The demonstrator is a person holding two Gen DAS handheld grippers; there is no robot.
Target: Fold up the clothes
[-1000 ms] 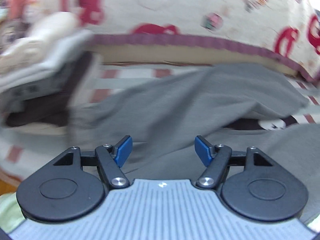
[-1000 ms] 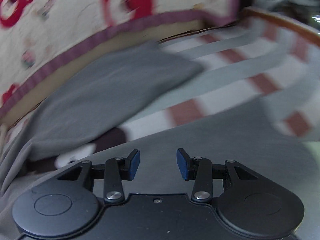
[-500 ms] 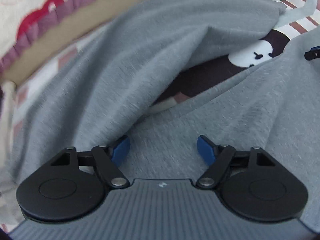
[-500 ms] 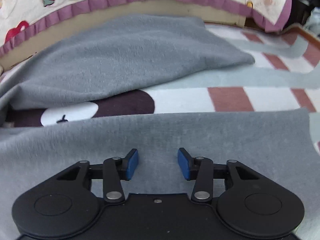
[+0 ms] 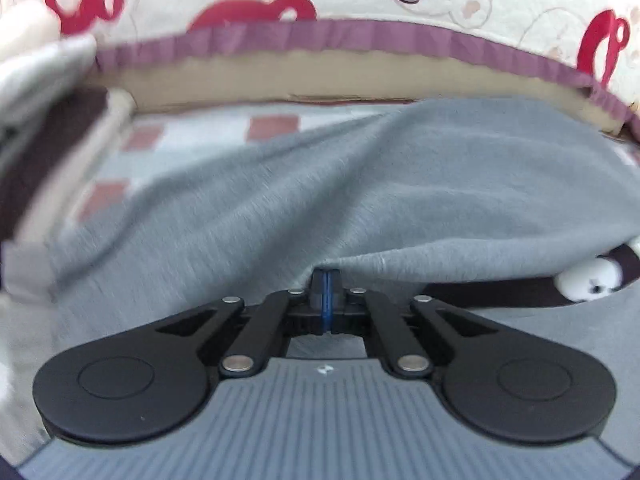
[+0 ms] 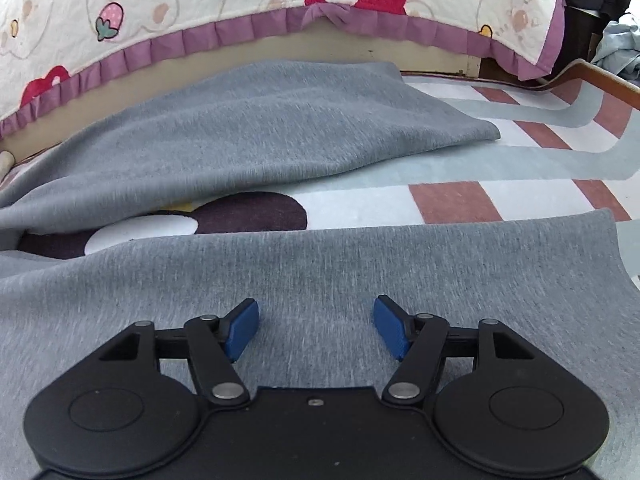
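A grey knit garment [image 5: 360, 184] lies spread over a patterned rug, its two long parts splitting apart toward the right. My left gripper [image 5: 326, 280] is shut, its blue pads pinching the near edge of the far grey part. In the right wrist view the same grey garment [image 6: 320, 272] fills the foreground, with the far part [image 6: 260, 128] lying beyond a gap of rug. My right gripper [image 6: 316, 330] is open just above the near part, with nothing between its pads.
A striped rug with a dark-and-white cartoon figure [image 6: 192, 224] lies beneath the cloth. Behind runs a bed edge with a purple-frilled bear quilt [image 6: 240, 36]. Folded pale and dark clothes [image 5: 36, 92] sit at the left. Dark and pale-blue items [image 6: 616, 44] lie at far right.
My left gripper has closed from open onto the edge of the far grey part and turned back toward the bed. My right gripper has opened a little wider over the near part.
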